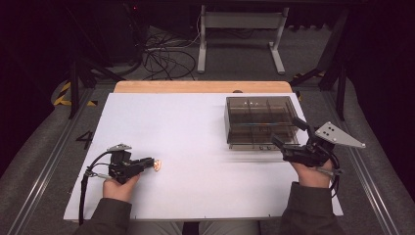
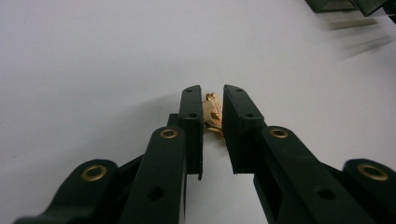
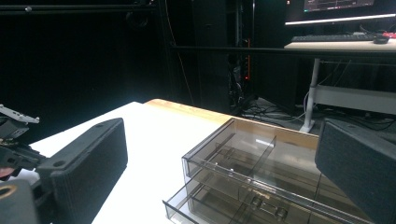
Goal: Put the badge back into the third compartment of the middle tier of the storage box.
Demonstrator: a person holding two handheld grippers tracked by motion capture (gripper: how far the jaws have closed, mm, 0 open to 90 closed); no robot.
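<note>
Gold trinket [image 2: 213, 114] between left gripper [image 2: 212, 100] jaws

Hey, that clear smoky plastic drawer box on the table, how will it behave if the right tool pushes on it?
The drawer box looks like thin clear plastic, so probably light; it may slide on the smooth white table. Its lower drawer sits slightly pulled out, so a push there would likely move the drawer first. It is wide and low, so tipping seems unlikely.

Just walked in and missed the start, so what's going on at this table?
A person holds a gripper in each hand. The left gripper is shut on a small gold piece on the white table. The right gripper hangs open by a clear drawer box, whose lower drawer is pulled out a little.
</note>
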